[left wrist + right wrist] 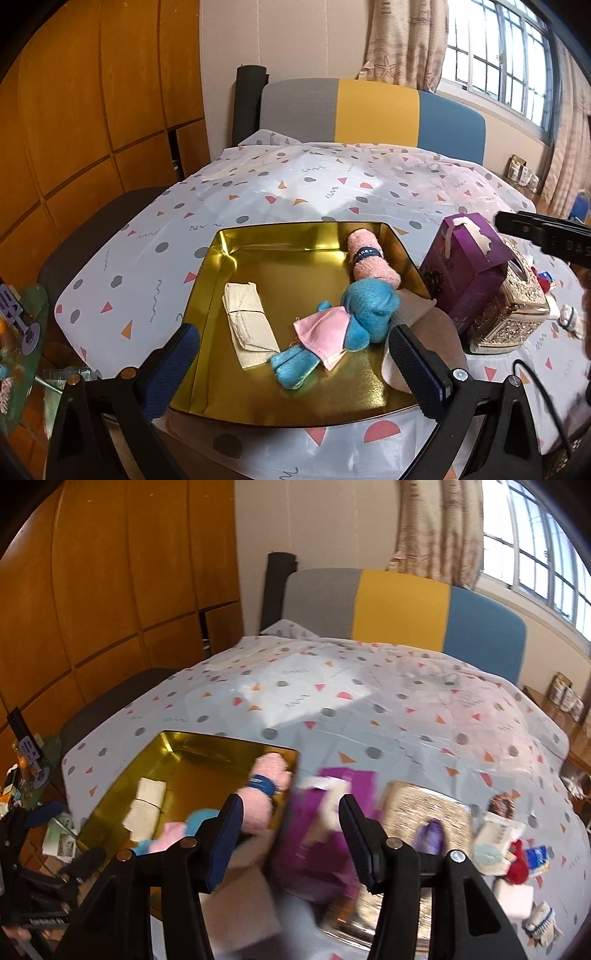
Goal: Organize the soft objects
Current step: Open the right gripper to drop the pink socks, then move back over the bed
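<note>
Patterned cloth (258, 192), pale with grey dots and coloured triangles, covers the worktop, and a chair (373, 110) striped grey, yellow and blue stands behind it, below a barred window (498, 55).

On the cloth sits a gold tray (218, 291) holding the soft things: a rolled pink towel (369, 264) with a dark band lies against its right wall, a blue plush toy (354, 321) lies below the roll and touches it, a pink cloth (325, 332) rests on the toy's body, and a folded beige cloth (249, 323) lies near the left wall, apart from the rest.

Just right of the tray stands a purple box (465, 266), with an ornate silver box (517, 314) touching its right side. Farther right on the cloth lie a red soft thing (519, 864) and a small white sock (541, 921) (both too blurred to describe further).

Over the tray's near edge hangs the left gripper (295, 354), its jaws wide apart with nothing between them. Above the purple box hangs the right gripper (288, 830), its jaws apart and empty.
</note>
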{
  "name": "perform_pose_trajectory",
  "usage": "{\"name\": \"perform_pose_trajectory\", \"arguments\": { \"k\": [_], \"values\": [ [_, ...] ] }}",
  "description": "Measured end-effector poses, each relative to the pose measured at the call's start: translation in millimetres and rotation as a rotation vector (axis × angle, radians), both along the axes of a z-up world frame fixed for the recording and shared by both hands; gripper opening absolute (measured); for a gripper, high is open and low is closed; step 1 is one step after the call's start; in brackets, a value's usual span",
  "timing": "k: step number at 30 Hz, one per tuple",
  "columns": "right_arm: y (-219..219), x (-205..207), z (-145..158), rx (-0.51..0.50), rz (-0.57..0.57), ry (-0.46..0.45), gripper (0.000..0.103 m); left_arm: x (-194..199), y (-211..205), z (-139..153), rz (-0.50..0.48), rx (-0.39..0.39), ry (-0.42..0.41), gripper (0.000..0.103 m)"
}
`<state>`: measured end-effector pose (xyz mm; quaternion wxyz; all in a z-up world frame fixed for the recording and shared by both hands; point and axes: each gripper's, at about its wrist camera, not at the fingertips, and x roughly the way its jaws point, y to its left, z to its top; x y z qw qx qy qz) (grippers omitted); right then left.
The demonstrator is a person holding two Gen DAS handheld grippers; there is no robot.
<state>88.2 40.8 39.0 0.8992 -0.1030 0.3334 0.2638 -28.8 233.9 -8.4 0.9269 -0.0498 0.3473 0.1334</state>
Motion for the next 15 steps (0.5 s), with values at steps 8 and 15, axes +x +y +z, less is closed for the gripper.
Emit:
{"name": "perform_pose_trajectory", "arguments": {
  "k": [8, 15],
  "values": [
    [-88, 11, -2, 0.05, -0.192, 0.011, 0.055, 2, -14, 2, -0.042, 0.018, -0.001, 0.103],
    [-184, 27, -7, 0.09, -0.451, 0.026, 0.055, 6, -27, 3, -0.076, 0.03, 0.002, 0.103]
  ]
}}
